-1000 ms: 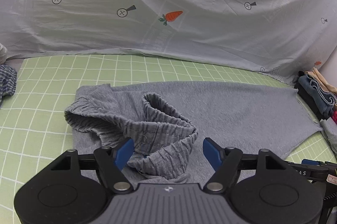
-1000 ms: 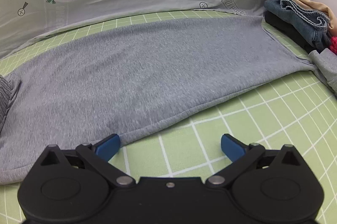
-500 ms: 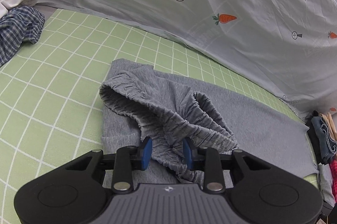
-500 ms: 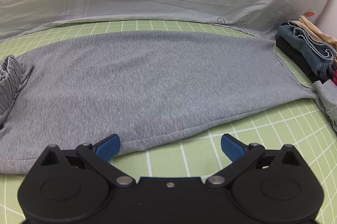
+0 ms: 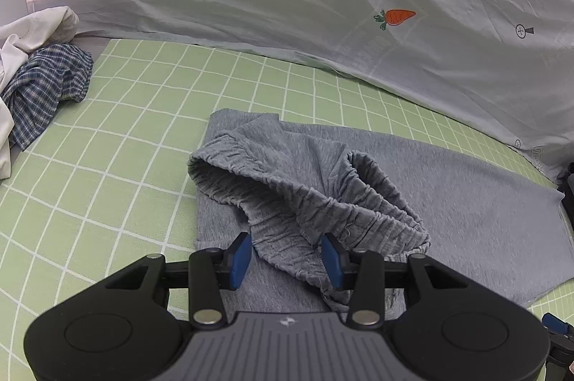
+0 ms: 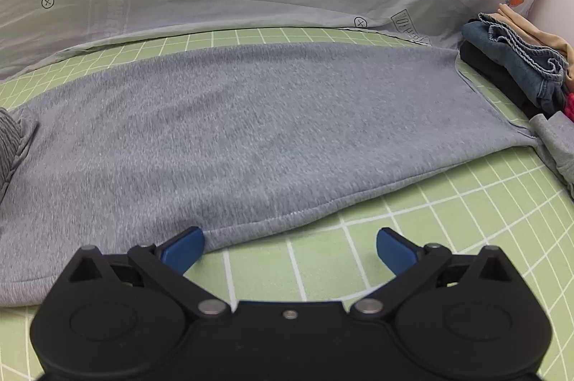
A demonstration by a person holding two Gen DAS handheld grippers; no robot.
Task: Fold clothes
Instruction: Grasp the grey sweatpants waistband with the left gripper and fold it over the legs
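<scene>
Grey sweatpants lie flat on the green checked mat. Their ribbed elastic waistband is bunched up and stands open at the left end. My left gripper is partly open, with a fold of the waistband between its blue fingers, which stand apart from the cloth. My right gripper is wide open and empty at the near hem of the pants; its left fingertip touches the hem edge.
A blue plaid garment and a white cloth lie at the far left. A pile of folded clothes sits at the right, with another grey piece beside it. A carrot-print sheet hangs behind.
My left gripper closed narrowly on the waistband half a second ago and has now opened wider. The left view swung left. The right gripper stayed open and shifted slightly.
</scene>
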